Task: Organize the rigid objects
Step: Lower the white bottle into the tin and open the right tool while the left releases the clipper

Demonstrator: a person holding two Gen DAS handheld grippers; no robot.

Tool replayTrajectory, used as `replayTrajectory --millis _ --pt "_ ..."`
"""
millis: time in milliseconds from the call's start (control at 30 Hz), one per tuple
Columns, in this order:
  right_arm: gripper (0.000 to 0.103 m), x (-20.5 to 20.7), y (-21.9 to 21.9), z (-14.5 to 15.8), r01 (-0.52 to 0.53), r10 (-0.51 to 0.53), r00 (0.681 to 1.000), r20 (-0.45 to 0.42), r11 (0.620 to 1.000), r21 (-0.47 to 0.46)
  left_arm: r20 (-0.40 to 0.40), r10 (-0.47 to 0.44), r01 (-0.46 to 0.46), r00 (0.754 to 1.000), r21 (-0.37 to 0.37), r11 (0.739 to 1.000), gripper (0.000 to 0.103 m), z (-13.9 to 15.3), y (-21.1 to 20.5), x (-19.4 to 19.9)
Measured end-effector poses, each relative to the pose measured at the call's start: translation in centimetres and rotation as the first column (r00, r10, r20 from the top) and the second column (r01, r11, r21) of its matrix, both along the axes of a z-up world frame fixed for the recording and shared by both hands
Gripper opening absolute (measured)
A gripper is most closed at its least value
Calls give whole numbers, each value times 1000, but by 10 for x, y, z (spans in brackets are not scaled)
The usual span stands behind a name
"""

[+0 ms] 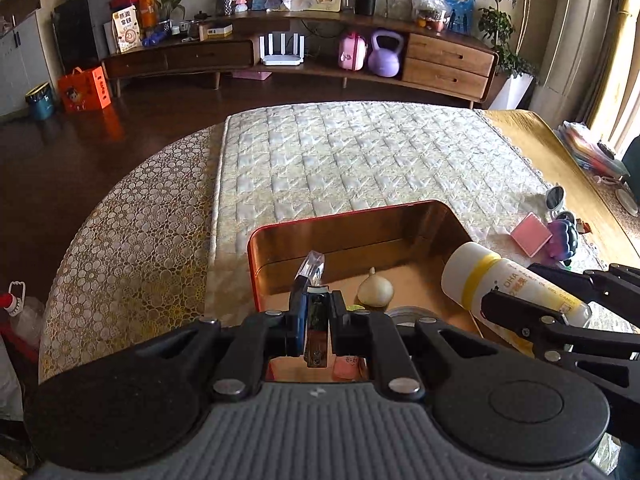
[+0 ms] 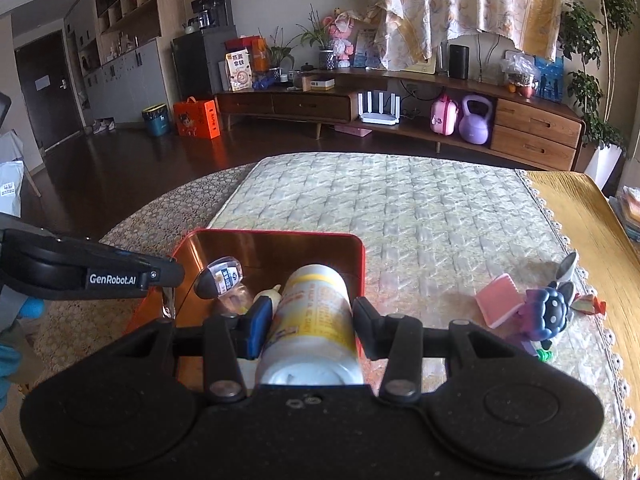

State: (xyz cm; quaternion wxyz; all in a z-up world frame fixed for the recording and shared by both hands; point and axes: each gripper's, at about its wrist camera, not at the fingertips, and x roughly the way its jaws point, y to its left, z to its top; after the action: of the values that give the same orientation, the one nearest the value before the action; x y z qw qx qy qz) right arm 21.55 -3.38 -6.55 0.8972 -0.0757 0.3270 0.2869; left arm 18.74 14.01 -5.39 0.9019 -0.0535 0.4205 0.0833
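Note:
A red tin box (image 1: 362,210) with a shiny golden inside stands on the quilted table cover. My left gripper (image 1: 316,320) is shut on a small dark bottle with a clear cap (image 1: 314,270), held over the box's near left part. In the right wrist view that small bottle (image 2: 219,278) hangs at the left gripper's fingertips (image 2: 170,274), above the box (image 2: 280,234). My right gripper (image 2: 310,320) is shut on a white bottle with a yellow band (image 2: 316,300), lying lengthwise over the box's near right edge. In the left wrist view that white bottle (image 1: 492,276) enters from the right.
A pale garlic-like bulb (image 1: 375,290) and a few small items lie inside the box. To the box's right on the cover sit a pink box (image 2: 496,300), a purple toy (image 2: 546,314) and sunglasses (image 1: 556,198). A long wooden sideboard (image 1: 448,64) stands beyond the table.

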Motion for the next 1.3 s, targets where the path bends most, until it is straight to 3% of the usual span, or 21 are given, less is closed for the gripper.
replayTrajectory --millis 267,767,1067,1300 --pt "44 10 26 -19 -55 59 998 37 993 -103 -55 2 -2 998 7 1000 11 -19 4 17" --pt "44 26 43 -34 -72 77 997 30 985 -158 -110 17 -16 994 9 1000 11 -40 8 37" --pt "42 20 37 -33 -62 63 998 0 991 -119 -124 4 -4 992 4 1000 11 -47 3 41" --pt "50 6 17 -23 -63 61 997 -40 996 -63 -123 -2 1 992 -7 1000 11 -46 1 35"
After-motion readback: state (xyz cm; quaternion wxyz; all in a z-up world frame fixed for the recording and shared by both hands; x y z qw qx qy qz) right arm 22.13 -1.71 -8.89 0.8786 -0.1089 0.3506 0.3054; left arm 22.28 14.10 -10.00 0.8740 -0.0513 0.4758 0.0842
